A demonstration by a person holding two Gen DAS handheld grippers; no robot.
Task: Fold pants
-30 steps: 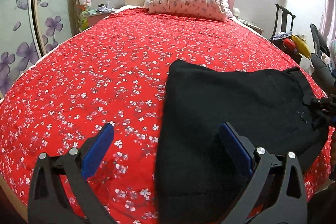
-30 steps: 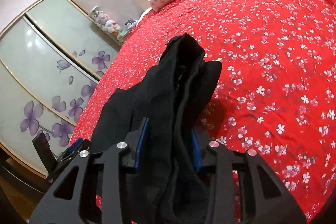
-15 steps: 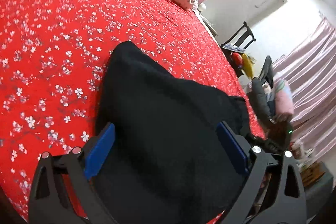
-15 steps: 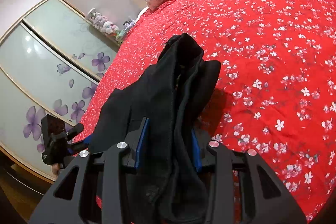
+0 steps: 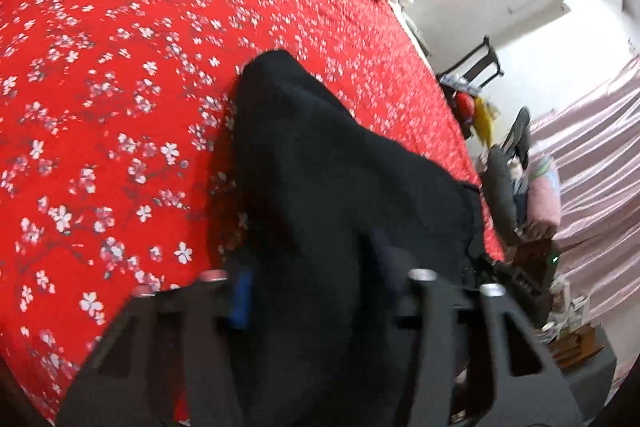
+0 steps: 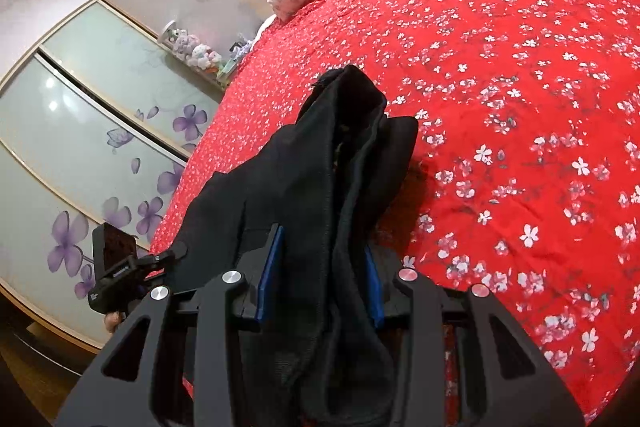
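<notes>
Right gripper [image 6: 320,279] jaws clamp pants [image 6: 320,163], long axis toward 12 o'clock; left gripper [image 5: 312,287] jaws narrowed on them.

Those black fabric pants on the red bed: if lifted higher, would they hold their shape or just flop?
Probably flop: the black fabric pants bunch in soft folds between the right gripper jaws. They sag onto the red flowered bedspread, so likely limp. The thick gathered cloth suggests little slipping.
</notes>
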